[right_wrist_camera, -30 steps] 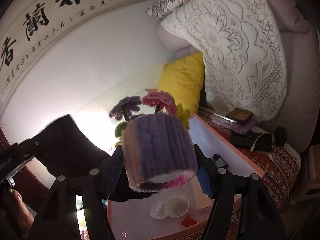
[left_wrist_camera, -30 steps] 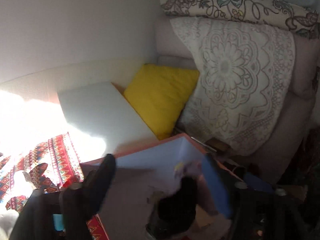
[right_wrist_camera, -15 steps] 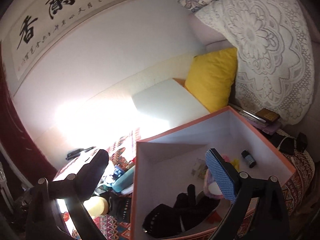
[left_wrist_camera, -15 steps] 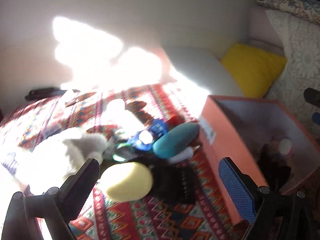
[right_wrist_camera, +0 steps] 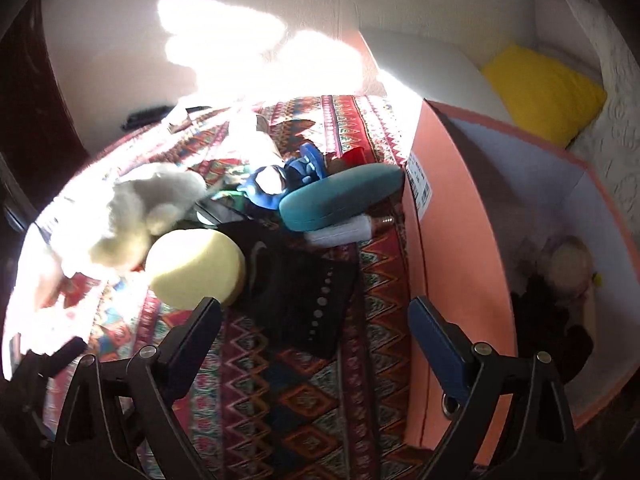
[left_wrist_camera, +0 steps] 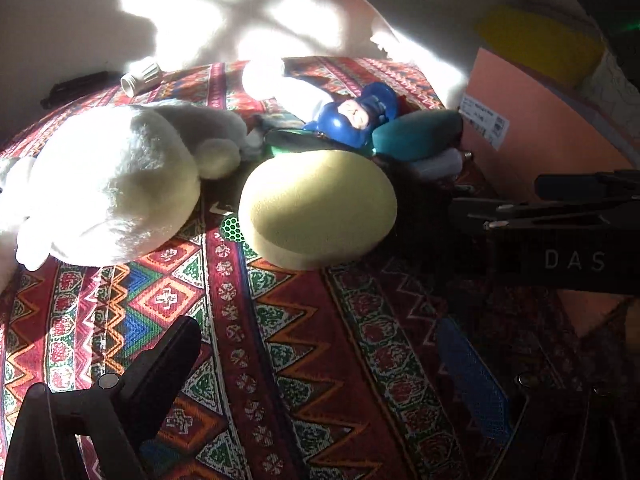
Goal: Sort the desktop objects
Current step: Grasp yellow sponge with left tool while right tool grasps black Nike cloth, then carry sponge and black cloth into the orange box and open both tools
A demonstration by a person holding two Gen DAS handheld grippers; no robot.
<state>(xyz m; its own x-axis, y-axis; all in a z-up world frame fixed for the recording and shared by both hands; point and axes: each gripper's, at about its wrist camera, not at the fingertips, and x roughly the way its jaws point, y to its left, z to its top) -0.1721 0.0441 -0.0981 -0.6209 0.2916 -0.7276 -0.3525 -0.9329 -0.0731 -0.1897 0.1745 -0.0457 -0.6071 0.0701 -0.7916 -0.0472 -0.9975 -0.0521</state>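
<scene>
On the patterned cloth (left_wrist_camera: 280, 340) the clutter runs left to right, seen from the left wrist camera: at 9 o'clock lies a white plush toy (left_wrist_camera: 116, 184), with a small white ribbed cap (left_wrist_camera: 141, 78) behind it at 11 o'clock near the wall. Just right of the plush, touching its paw or nearly so, sits a pale yellow round sponge (left_wrist_camera: 318, 208), close to frame centre. Behind the sponge at 12 o'clock a blue figurine (left_wrist_camera: 354, 120) lies against a teal glasses case (left_wrist_camera: 416, 136), and a small white bottle (left_wrist_camera: 438, 164) lies on its side under the case. At 2 o'clock stands the orange box (left_wrist_camera: 532, 120), its label facing the pile, with a yellow cushion (left_wrist_camera: 536, 46) beyond it. The left gripper (left_wrist_camera: 320, 360) hovers low over bare cloth at 6 o'clock, jaws spread wide with nothing between them. The right wrist camera shows the same pile from higher up: the plush at 9 o'clock, the sponge at 8 o'clock, then a black pouch (right_wrist_camera: 296, 292) lying flat just beside the sponge and overlapping it slightly, and the teal case above it at 12 o'clock. The right gripper (right_wrist_camera: 316, 320) hangs over the near edge of the pouch, jaws wide apart and holding nothing. To the right, at 3 o'clock, the box stands open, with dark items and a pale round thing on its floor, too dim to name.
</scene>
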